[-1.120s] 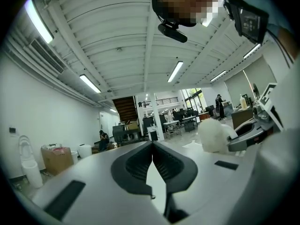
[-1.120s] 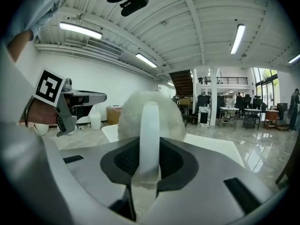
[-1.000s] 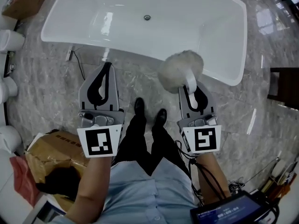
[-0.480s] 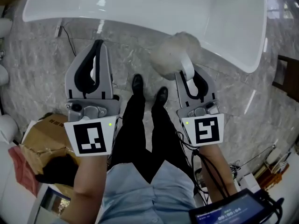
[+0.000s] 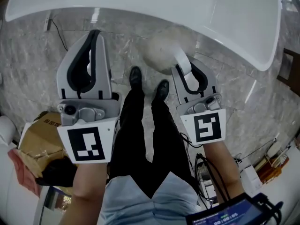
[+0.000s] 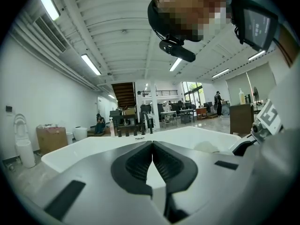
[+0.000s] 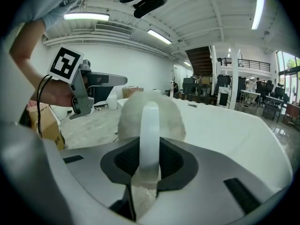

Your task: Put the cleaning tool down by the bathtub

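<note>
The cleaning tool has a fluffy off-white head (image 5: 163,49) and a white handle (image 5: 182,63). My right gripper (image 5: 186,69) is shut on that handle, and the head hangs over the marble floor just in front of the white bathtub (image 5: 234,18). In the right gripper view the handle (image 7: 150,135) runs up between the pads to the head (image 7: 150,109), with the bathtub (image 7: 234,125) behind. My left gripper (image 5: 95,34) is shut and holds nothing, to the left of the tool. Its jaws meet in the left gripper view (image 6: 152,146), with the tub rim (image 6: 70,149) beyond.
The person's black shoes (image 5: 136,76) stand on the floor between the grippers. A torn cardboard box (image 5: 37,139) lies at the lower left, and a cable (image 5: 58,29) runs along the tub. Dark furniture (image 5: 293,64) stands at the right edge. A toilet (image 6: 21,144) stands at the left.
The bathtub has slid up toward the top of the head view. The tool head, earlier against the tub rim, now hangs over the floor beside it. Both grippers look larger and closer.
</note>
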Demonstrator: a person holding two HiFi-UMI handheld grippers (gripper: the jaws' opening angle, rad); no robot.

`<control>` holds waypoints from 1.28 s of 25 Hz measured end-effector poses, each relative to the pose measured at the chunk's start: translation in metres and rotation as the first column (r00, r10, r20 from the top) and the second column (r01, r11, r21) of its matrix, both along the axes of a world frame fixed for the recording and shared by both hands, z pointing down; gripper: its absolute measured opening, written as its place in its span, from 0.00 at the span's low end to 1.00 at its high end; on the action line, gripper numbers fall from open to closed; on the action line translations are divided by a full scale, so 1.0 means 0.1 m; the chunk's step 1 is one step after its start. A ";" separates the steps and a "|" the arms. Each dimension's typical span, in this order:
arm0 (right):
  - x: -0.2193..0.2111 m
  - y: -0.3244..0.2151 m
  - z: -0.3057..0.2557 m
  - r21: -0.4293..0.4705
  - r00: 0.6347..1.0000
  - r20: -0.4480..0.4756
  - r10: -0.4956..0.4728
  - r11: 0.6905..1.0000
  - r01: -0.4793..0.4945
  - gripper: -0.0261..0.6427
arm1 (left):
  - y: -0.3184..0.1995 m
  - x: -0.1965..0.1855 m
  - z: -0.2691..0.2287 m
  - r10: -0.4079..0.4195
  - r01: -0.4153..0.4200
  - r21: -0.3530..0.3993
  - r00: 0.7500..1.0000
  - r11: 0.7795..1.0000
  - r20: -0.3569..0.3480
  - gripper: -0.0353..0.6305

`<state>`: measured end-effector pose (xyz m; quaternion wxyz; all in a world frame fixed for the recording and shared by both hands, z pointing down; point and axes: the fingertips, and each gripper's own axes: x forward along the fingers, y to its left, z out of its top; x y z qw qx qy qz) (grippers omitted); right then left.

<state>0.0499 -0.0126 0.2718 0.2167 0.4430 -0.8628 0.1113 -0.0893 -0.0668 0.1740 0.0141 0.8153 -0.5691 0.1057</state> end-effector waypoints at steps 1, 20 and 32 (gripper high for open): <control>-0.01 0.00 0.08 -0.005 1.000 -0.007 -0.008 1.000 0.008 0.18 | -0.01 -0.01 0.07 0.000 0.000 -0.005 1.000 1.000 -0.002 0.08; -0.11 -0.01 1.77 -0.105 0.989 -0.087 -0.117 0.989 0.108 0.18 | -0.15 -0.03 1.54 0.016 -0.017 -0.024 1.000 1.000 -0.024 0.08; -0.15 -0.23 2.56 -0.154 0.957 -0.176 -0.229 0.967 0.203 0.18 | -0.27 -0.08 2.15 0.054 -0.054 -0.066 0.999 0.996 -0.007 0.08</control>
